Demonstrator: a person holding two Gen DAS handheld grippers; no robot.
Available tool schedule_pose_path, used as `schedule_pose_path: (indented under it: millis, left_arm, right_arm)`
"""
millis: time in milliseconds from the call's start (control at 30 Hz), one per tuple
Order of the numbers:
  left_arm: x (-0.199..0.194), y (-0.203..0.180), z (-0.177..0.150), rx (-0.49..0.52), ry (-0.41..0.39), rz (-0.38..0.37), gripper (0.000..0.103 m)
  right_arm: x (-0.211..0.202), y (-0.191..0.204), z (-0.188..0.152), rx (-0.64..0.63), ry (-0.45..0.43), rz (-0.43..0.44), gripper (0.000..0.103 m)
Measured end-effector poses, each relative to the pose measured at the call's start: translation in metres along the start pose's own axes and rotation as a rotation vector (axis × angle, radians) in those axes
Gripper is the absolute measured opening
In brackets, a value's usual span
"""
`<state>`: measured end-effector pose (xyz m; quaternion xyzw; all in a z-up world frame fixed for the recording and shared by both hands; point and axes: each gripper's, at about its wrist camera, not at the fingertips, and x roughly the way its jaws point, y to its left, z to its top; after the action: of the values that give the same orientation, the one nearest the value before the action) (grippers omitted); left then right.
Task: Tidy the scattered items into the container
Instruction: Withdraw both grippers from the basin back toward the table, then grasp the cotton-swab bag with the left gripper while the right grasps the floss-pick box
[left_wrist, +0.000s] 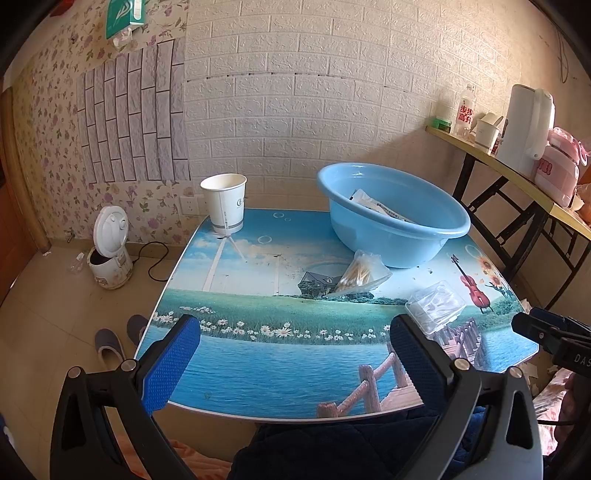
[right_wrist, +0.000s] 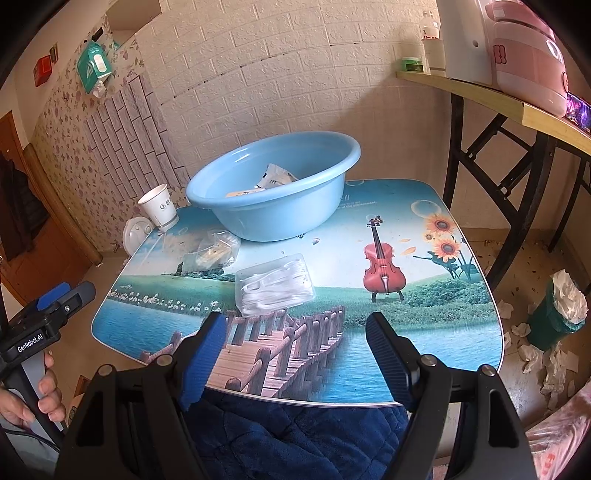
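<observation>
A light blue basin (left_wrist: 395, 214) (right_wrist: 273, 184) stands at the back of the picture-printed table (left_wrist: 258, 362) (right_wrist: 424, 332) and holds a few packets. A clear bag of cotton swabs (left_wrist: 360, 275) (right_wrist: 214, 253) lies just in front of it. A clear plastic box of white floss picks (left_wrist: 436, 304) (right_wrist: 275, 284) lies nearer the front. A white paper cup (left_wrist: 224, 203) (right_wrist: 159, 208) stands at the back left corner. My left gripper (left_wrist: 295, 350) is open and empty over the front edge. My right gripper (right_wrist: 295, 343) is open and empty, just short of the box.
A folding side table (left_wrist: 517, 173) (right_wrist: 498, 103) at the right carries a kettle, a bottle and a pink cooker. A small rice cooker (left_wrist: 109, 254) and slippers (left_wrist: 110, 347) are on the floor at the left. A bin with tissues (right_wrist: 557, 314) stands at the right.
</observation>
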<state>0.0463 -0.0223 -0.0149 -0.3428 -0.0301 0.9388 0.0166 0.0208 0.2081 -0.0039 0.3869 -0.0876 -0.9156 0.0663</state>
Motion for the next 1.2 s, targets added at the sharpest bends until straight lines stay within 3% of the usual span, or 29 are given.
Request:
schedule_pose_path:
  millis: [667,1200]
  left_arm:
    - [0.013,-0.002,-0.003,0.012,0.028,0.005,0.103]
    - [0.041,-0.005,-0.004,0.019,0.072,-0.028,0.103]
  right_arm:
    - [0.012,-0.007,-0.002,0.012,0.029,0.009,0.079]
    - [0.057,0.008,0.002,-0.041,0.106,0.019,0.08]
